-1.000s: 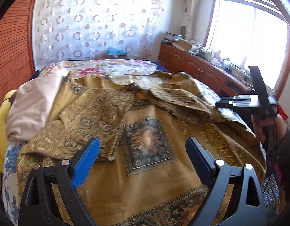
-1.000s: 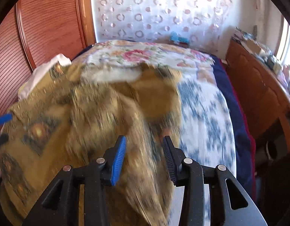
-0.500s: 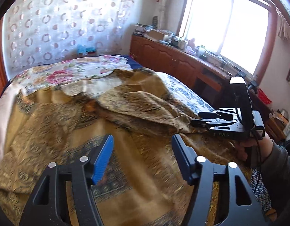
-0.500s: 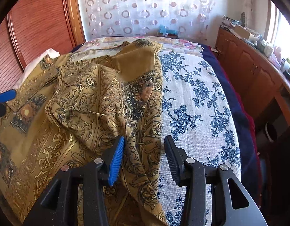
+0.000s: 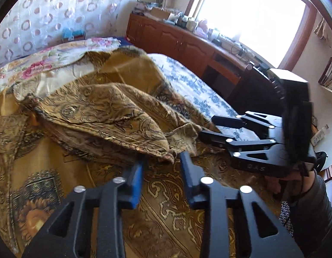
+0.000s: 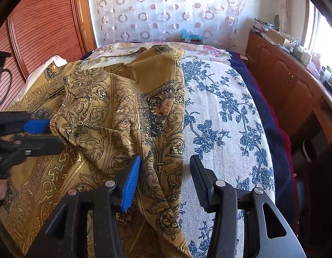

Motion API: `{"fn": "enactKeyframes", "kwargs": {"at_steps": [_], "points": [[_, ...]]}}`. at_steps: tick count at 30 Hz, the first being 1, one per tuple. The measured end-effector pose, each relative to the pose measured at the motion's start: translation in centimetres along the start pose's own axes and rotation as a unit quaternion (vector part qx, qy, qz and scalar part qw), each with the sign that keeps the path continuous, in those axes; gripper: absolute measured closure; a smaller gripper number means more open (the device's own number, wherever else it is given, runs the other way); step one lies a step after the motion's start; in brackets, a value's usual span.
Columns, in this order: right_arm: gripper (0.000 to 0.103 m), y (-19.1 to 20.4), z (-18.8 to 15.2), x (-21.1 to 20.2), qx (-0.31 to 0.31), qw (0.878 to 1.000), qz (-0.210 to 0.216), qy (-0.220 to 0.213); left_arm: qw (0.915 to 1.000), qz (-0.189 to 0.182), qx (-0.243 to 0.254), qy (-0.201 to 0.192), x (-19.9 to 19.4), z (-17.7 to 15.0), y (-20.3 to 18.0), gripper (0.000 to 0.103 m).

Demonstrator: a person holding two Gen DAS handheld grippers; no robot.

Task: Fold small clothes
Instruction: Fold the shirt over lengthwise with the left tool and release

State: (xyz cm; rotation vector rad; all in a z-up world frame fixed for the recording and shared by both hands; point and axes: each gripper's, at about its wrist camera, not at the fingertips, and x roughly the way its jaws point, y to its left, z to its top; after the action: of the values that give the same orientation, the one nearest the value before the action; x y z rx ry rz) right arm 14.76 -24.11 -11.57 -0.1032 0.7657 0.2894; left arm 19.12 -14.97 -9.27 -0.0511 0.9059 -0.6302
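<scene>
A gold, paisley-patterned cloth (image 5: 105, 116) lies rumpled over the bed, with a folded-over flap in the middle; it also shows in the right wrist view (image 6: 105, 116). My left gripper (image 5: 161, 172) is open, its jaws on either side of the flap's near corner, not closed on it. My right gripper (image 6: 165, 178) is open, straddling the cloth's right edge above the bed. It shows in the left wrist view (image 5: 211, 129) at the right, and the left gripper (image 6: 51, 133) shows in the right wrist view at the cloth's left side.
The bed has a blue-flowered white cover (image 6: 226, 116) at right and a floral quilt (image 5: 47, 60) at the head. A wooden cabinet (image 5: 187, 45) with clutter runs under the window. A wooden slatted panel (image 6: 41, 32) stands on the left.
My left gripper has swung right, moved in to the flap's corner and narrowed its opening. The right gripper has settled over the cloth's right edge, still open; the cloth has stopped moving.
</scene>
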Motion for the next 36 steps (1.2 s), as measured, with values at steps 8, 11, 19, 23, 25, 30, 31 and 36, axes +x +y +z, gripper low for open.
{"fn": "enactKeyframes", "kwargs": {"at_steps": [8,11,19,23,25,30,31,36], "points": [[0.053,0.1,0.0,0.0,0.0,1.0,0.0,0.0,0.9996,0.019,0.001,-0.02,-2.7,-0.6,0.9,0.097],[0.053,-0.1,0.0,0.1,-0.002,1.0,-0.001,0.0,0.9993,0.032,0.007,-0.018,-3.2,-1.1,1.2,0.096],[0.049,0.0,0.1,0.1,-0.006,1.0,-0.002,0.002,0.9989,0.038,0.022,-0.019,-4.4,-1.7,0.8,0.096],[0.049,-0.1,0.1,0.1,-0.005,1.0,-0.001,0.002,0.997,0.061,0.033,-0.032,-6.0,-1.9,0.7,0.096],[0.048,-0.1,0.1,0.1,-0.005,1.0,-0.001,0.002,0.9966,0.063,0.029,-0.044,-7.0,-1.9,1.1,0.086],[0.048,-0.1,0.1,0.1,-0.005,1.0,-0.002,0.002,0.9914,0.09,0.031,-0.089,-10.1,-1.5,2.3,0.057],[0.048,-0.1,0.1,0.1,-0.005,1.0,-0.001,0.002,0.9901,0.096,0.03,-0.098,-10.6,-1.3,2.6,0.057],[0.048,-0.1,0.1,0.1,-0.006,1.0,-0.001,0.002,0.9822,0.125,0.014,-0.14,-13.6,-1.1,4.3,0.024]]}}
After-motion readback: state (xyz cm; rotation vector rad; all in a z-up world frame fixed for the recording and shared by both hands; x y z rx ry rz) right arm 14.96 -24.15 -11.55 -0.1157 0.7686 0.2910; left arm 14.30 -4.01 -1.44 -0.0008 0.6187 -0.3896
